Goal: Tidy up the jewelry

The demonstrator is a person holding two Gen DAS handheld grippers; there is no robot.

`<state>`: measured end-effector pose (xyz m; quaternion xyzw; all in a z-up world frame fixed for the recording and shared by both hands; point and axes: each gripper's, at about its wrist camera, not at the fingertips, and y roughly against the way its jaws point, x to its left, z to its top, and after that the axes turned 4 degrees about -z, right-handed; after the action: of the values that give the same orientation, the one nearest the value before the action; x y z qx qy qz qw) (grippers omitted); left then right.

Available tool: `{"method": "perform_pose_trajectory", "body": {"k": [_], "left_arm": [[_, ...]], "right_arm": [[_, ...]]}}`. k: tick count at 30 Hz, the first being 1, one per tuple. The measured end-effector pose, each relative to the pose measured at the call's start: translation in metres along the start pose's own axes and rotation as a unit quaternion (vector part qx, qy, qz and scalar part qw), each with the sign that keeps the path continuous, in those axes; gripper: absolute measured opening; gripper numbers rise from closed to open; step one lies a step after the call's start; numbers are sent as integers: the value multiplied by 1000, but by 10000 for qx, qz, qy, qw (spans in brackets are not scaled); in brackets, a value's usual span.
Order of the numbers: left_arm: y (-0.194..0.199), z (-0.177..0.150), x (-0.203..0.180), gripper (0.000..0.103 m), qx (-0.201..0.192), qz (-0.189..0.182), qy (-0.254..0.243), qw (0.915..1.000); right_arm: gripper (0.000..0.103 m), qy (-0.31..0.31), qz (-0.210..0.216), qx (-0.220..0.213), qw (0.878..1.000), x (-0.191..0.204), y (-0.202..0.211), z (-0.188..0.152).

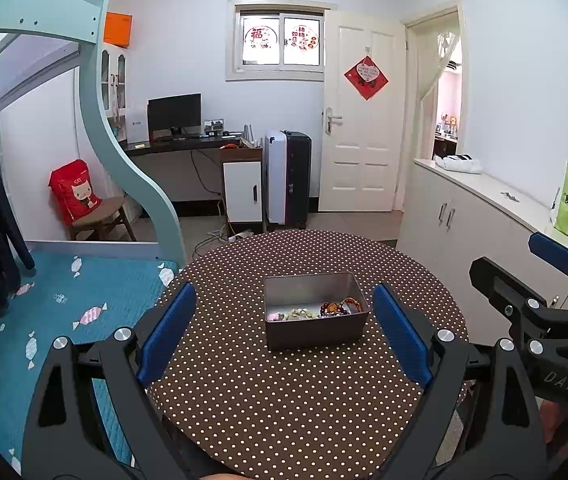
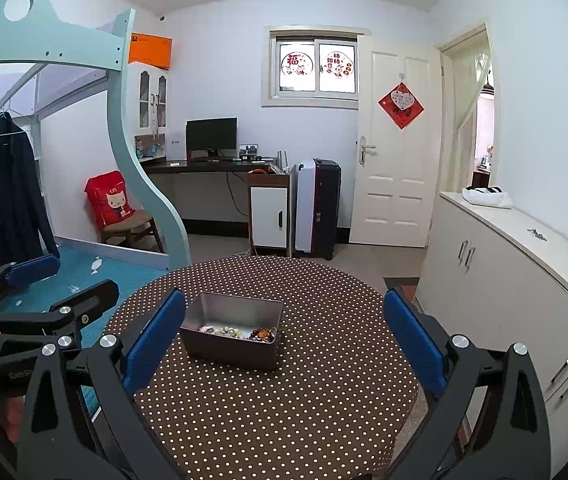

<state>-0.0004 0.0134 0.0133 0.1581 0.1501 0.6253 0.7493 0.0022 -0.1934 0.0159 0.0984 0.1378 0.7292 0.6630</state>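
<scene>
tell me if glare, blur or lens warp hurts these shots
Left wrist view: fisheye bends the door and bed frame; the window blows out white; the metal tin stays sharp. Right wrist view: same warp, dark corners, beads in the tin small but readable.

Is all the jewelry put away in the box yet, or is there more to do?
It looks nearly done, or not yet begun. The jewelry, beads and small pieces, lies heaped in the metal box on the dotted table, and none shows on the cloth. Nothing is in hand: the left tongs and right tongs both hang open and empty. What might be left is sorting the heap.
</scene>
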Motion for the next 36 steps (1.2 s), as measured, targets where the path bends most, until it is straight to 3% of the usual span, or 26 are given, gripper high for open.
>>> {"method": "perform_pose_trajectory", "body": {"k": [36], "left_arm": [[-4, -4, -3, 90, 67, 85, -29, 9999]], "right_arm": [[96, 52, -10, 105, 9999, 4, -1, 1]]}}
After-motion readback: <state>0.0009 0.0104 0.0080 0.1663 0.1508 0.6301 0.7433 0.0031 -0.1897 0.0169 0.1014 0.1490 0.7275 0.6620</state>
